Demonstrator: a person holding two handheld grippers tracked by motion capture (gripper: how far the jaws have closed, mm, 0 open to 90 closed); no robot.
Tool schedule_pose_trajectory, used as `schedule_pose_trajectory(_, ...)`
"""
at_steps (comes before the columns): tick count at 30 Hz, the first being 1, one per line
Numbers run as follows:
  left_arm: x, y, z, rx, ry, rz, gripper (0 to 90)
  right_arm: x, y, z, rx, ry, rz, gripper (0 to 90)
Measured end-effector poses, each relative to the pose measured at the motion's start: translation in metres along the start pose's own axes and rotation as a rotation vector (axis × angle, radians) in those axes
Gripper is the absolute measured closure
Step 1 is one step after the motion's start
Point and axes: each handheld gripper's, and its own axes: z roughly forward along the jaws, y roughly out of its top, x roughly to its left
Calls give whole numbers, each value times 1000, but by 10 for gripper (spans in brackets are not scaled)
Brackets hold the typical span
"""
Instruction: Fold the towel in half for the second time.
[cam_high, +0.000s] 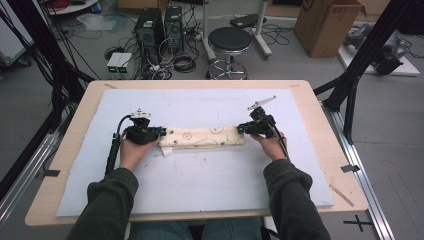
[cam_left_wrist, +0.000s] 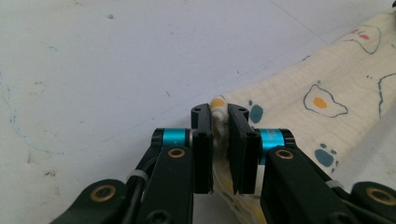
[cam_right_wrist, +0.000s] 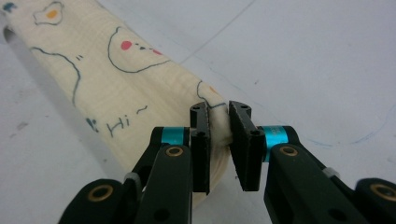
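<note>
You hold the cream printed cloth (cam_high: 202, 137) stretched as a long folded strip between your two grippers, lying across the middle of the pale grey mat (cam_high: 200, 190) that covers the wooden table (cam_high: 70, 150).

Your left gripper (cam_high: 159, 133) sits at the strip's nine o'clock end. In the left gripper view its jaws are clamped on the cloth (cam_left_wrist: 327, 93): a bunched fold of the fabric is pinched between the two black pads, and the rest of the strip runs off toward two o'clock, showing fried-egg and teal paw prints.

Your right gripper (cam_high: 241, 128) grips the three o'clock end. In the right gripper view its jaws are likewise closed on a fold of the cloth (cam_right_wrist: 116, 74), which runs away toward eleven o'clock with a bear-face outline and a small "Hi~" printed on it.

In the high view the strip lies roughly level from nine to three o'clock, with a small loose flap hanging at its lower left edge near your left hand (cam_high: 132, 150). Your right hand (cam_high: 270, 145) is at the opposite end.
</note>
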Motion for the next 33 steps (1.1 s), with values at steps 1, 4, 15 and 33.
schedule_pose_trajectory(1, 1, -1, 2, 5, 2, -3, 803, 0, 0, 2, 2, -1, 4, 779)
schedule_pose_trajectory(4, 3, -3, 6, 18, 4, -2, 754, -2, -1, 7, 2, -18, -8, 730)
schedule_pose_trajectory(15, 0, 7, -22, -46, -57, 41, 578, 3, 0, -14, -77, -11, -22, 551)
schedule_pose_trajectory(33, -19, -1, -15, 77, -116, 163, 721, 20, -5, -7, 19, 22, -85, 623)
